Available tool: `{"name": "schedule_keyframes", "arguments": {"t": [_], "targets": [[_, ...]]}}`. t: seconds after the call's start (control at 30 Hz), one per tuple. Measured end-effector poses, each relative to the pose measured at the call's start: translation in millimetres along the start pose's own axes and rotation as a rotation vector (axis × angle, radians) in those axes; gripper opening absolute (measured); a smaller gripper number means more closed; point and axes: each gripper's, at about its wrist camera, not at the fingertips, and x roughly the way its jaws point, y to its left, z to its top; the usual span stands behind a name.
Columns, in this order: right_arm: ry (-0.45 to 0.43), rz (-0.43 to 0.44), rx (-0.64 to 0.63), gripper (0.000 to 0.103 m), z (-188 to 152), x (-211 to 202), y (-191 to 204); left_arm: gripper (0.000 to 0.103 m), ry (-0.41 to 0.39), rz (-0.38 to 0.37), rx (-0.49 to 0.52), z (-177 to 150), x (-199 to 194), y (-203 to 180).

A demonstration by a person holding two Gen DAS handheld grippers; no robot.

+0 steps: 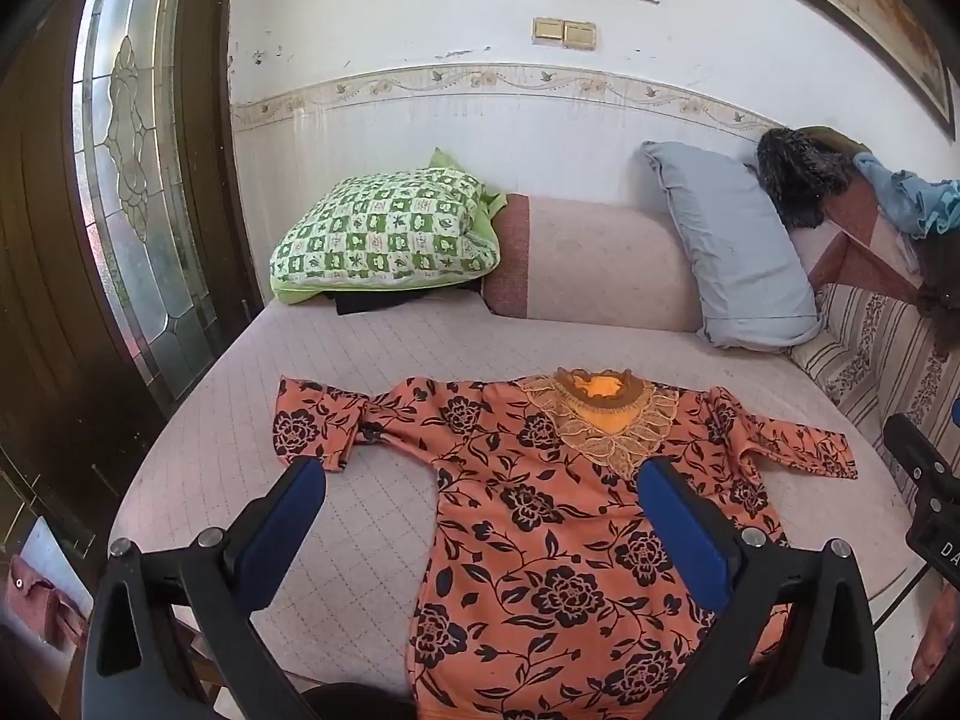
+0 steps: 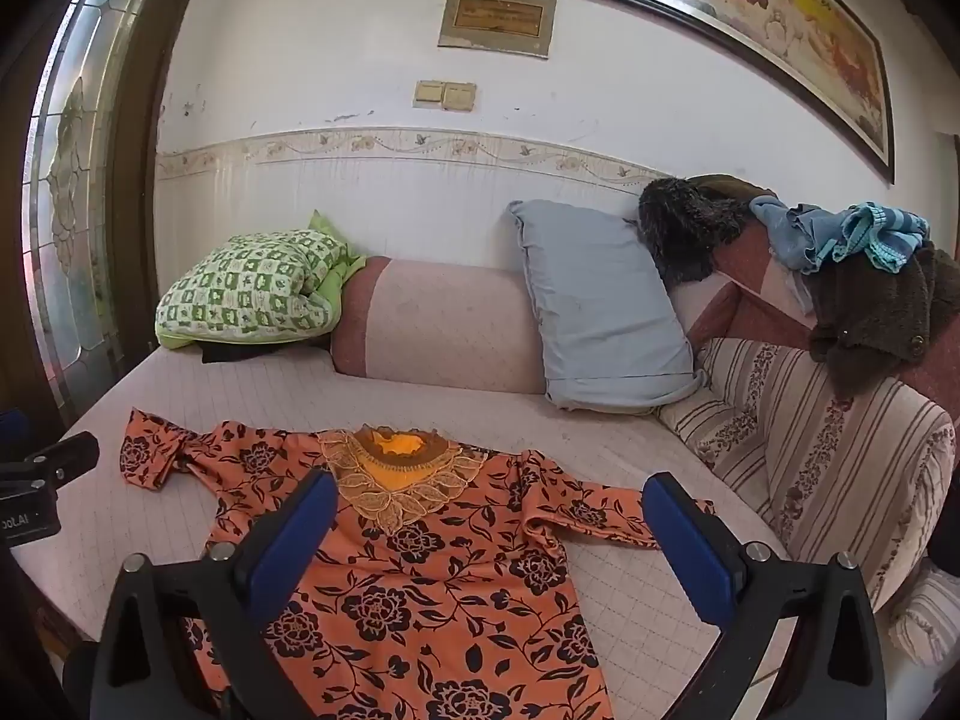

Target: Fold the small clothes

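On the quilted pale pink bed (image 1: 360,360), an orange short-sleeved blouse printed with black flowers (image 1: 540,540) was laid flat and face up, its gold lace collar (image 1: 600,420) turned toward the far side and its hem toward the near edge. Both sleeves were spread out to left and right; the left sleeve (image 1: 312,420) was slightly bunched where it met the body. The left gripper (image 1: 480,480) was held above the near left part of the blouse with its blue-padded jaws spread wide and nothing between them. The right gripper (image 2: 489,492) was likewise held wide and empty over the right half of the garment, one finger seen in front of the collar and the other near the end of the right sleeve (image 2: 600,516). At the far side of the bed, a green-and-white checked pillow (image 1: 384,234), a pink cylindrical bolster (image 1: 600,258) and a grey-blue pillow (image 1: 732,252) were lined up along the white wall. A dark furry cloth (image 2: 684,228) and a light blue garment (image 2: 840,234) were draped over the striped sofa arm (image 2: 810,450) on the right.
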Motion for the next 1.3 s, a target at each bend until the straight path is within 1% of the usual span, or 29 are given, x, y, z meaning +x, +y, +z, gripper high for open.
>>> {"name": "schedule_keyframes", "arguments": {"t": [0.13, 0.2, 0.23, 0.63, 0.97, 1.3], "targets": [[-0.012, 0.002, -0.005, 0.103, 2.9, -3.6, -1.5, 0.103, -0.013, 0.018, -0.006, 1.6, -2.7, 4.0], [0.013, 0.004, -0.023, 0.103, 1.6, 3.6, 6.4, 0.103, -0.019, 0.030, -0.005, 1.1, -3.3, 5.1], [0.003, 0.003, -0.024, 0.103, 0.7, 2.0, 7.3, 0.103, -0.022, 0.035, -0.004, 0.8, -3.8, 6.0], [0.027, 0.025, -0.020, 0.103, -0.7, 8.0, 11.2, 0.103, -0.054, 0.087, 0.006, 0.5, -8.0, 10.1], [0.038, 0.044, -0.025, 0.103, -2.9, 11.2, 15.2, 0.103, -0.052, 0.111, 0.023, -0.7, -4.7, 6.6], [0.049, 0.048, -0.020, 0.103, -6.1, 14.4, 13.9, 0.103, -0.049, 0.115, 0.027, -1.3, -2.1, 7.7]]}}
